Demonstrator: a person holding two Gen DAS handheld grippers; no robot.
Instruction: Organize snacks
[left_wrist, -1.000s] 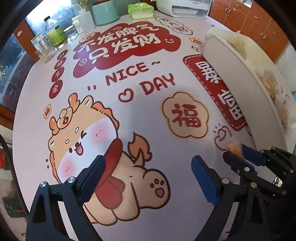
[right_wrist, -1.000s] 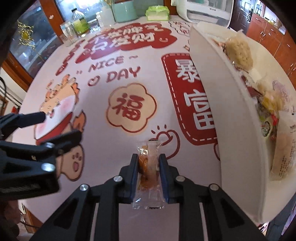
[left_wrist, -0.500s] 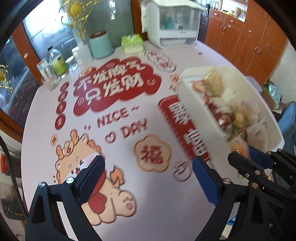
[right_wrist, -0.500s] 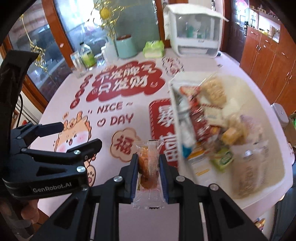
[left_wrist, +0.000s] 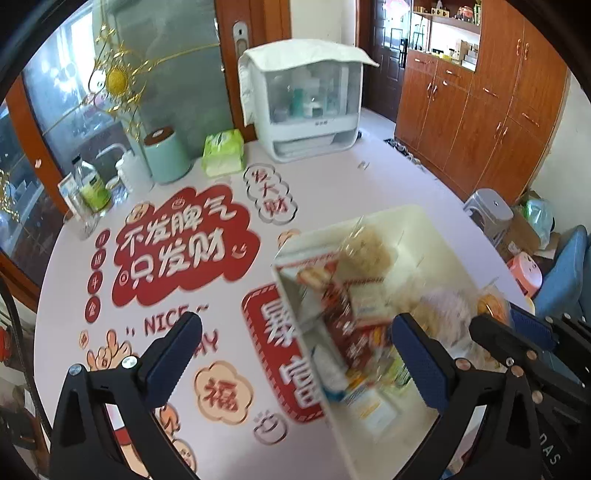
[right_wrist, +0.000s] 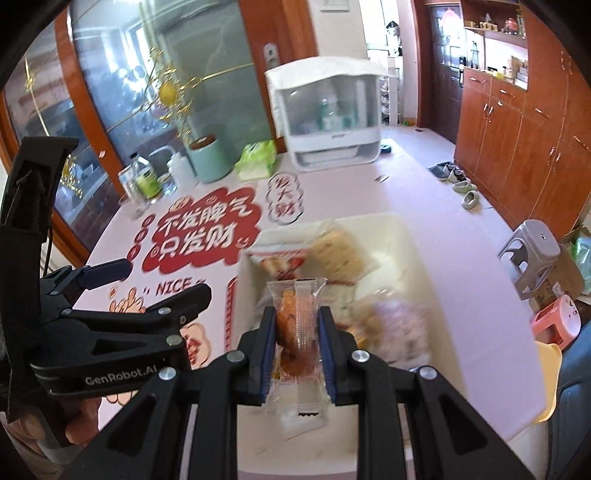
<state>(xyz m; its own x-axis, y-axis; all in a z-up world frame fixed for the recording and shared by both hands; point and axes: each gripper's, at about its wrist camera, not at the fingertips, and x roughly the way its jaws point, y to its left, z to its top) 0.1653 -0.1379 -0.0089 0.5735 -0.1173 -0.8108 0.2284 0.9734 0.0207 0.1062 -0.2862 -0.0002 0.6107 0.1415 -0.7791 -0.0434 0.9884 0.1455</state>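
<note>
Right gripper clamps a clear-wrapped snack above the white bin; left gripper gapes wide with nothing in it.

Nearest the bin's front wall, the left gripper hangs over its left rim; inside the bin, blurred snack packets lie heaped; beyond the bin, on the printed tablecloth, stand a green tissue pack, a teal canister and a white cabinet.

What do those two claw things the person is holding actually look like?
Both are matte black plastic claws with angular, cut-out arms joined by silver rivets. Each finger ends in a flat blue textured pad. The left gripper has white "GenRobot.AI" lettering on its side and a thin black cable behind it. The right gripper looks the same build. A bare hand shows, no sleeve visible.
</note>
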